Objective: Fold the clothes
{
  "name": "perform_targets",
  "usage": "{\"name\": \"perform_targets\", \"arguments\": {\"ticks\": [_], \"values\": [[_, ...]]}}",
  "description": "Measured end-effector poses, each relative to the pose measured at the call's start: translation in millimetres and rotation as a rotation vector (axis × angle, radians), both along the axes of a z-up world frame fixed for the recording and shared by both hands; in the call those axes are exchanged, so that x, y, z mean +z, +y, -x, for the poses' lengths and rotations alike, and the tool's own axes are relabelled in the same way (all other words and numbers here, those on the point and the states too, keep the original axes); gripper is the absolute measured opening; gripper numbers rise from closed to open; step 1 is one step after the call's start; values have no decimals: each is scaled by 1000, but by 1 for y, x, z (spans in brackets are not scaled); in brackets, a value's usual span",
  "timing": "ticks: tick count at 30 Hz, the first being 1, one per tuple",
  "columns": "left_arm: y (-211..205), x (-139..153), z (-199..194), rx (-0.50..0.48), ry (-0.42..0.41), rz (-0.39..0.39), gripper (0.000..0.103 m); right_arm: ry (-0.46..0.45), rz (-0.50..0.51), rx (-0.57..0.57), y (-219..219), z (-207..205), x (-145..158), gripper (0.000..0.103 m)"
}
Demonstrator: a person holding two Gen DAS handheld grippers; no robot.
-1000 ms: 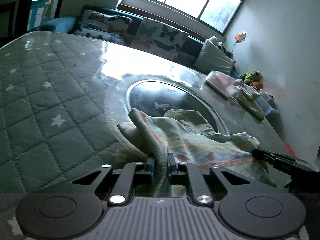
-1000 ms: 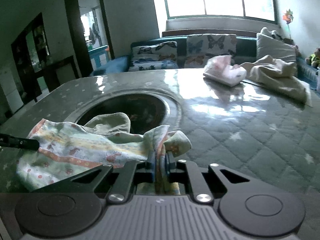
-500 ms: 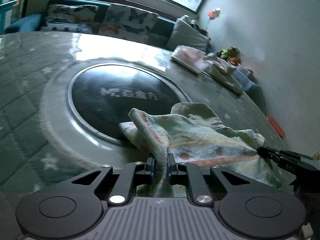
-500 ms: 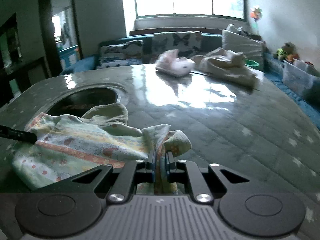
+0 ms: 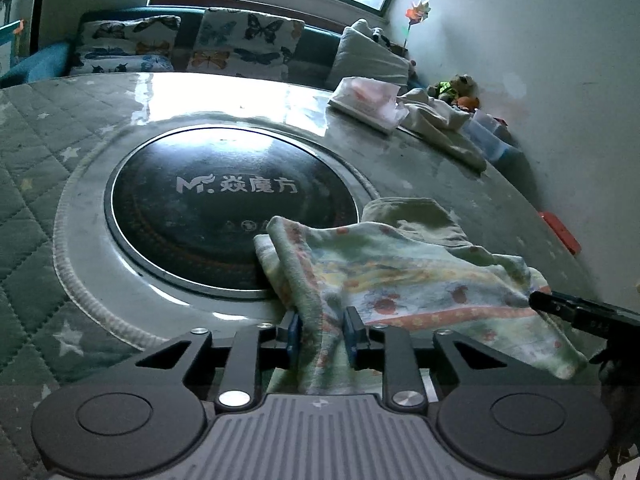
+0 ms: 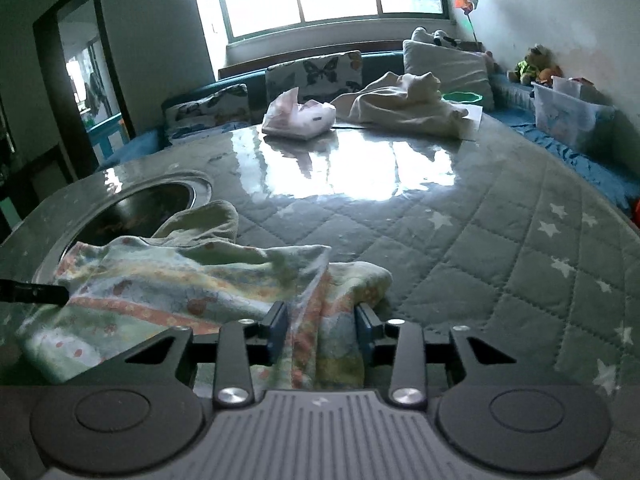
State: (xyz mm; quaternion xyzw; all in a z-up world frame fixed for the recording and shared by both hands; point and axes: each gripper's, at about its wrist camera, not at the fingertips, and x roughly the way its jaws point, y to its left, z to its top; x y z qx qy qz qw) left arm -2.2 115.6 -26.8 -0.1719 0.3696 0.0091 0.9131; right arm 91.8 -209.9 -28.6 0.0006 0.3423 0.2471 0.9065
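Note:
A pale green cloth with orange and blue print (image 5: 400, 276) lies crumpled on the quilted table cover (image 5: 36, 200), partly over the black round inset (image 5: 224, 208). My left gripper (image 5: 322, 336) is open, and a ridge of the cloth's left end stands loosely between its blue pads. My right gripper (image 6: 320, 328) is open wider, with the cloth's (image 6: 180, 280) right end lying slack in the gap. Each view shows the other gripper's black finger at the cloth's far end: the right gripper's finger (image 5: 580, 312) and the left gripper's finger (image 6: 32, 292).
At the table's far side lie a pink-white folded cloth (image 6: 300, 116) and a heaped cream garment (image 6: 400, 108). A sofa with butterfly cushions (image 5: 240, 44) runs behind the table. A clear plastic box (image 6: 568, 120) sits at the right wall. Bare quilted cover (image 6: 500, 240) spreads to the right.
Both grippers were shut on the cloth's ends and have now spread their fingers, the right one wider. The cloth has settled onto the table, and both views swung toward the right.

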Motion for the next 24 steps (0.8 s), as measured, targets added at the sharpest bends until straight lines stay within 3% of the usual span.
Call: {"name": "perform_targets", "arguments": {"ticks": [7, 9, 11, 13, 24], "values": [[-2, -2, -2, 4, 5, -13, 25, 1, -21, -5, 0, -7, -2, 41], [-3, -2, -2, -1, 7, -11, 24, -3, -13, 0, 2, -7, -2, 36], [-4, -2, -3, -7, 8, -11, 20, -10, -1, 17, 5, -6, -2, 19], [-7, -1, -5, -16, 6, -19, 16, -14, -1, 24, 6, -5, -1, 14], [-41, 5, -45, -122, -18, -55, 15, -88, 81, -71, -20, -7, 10, 5]]}}
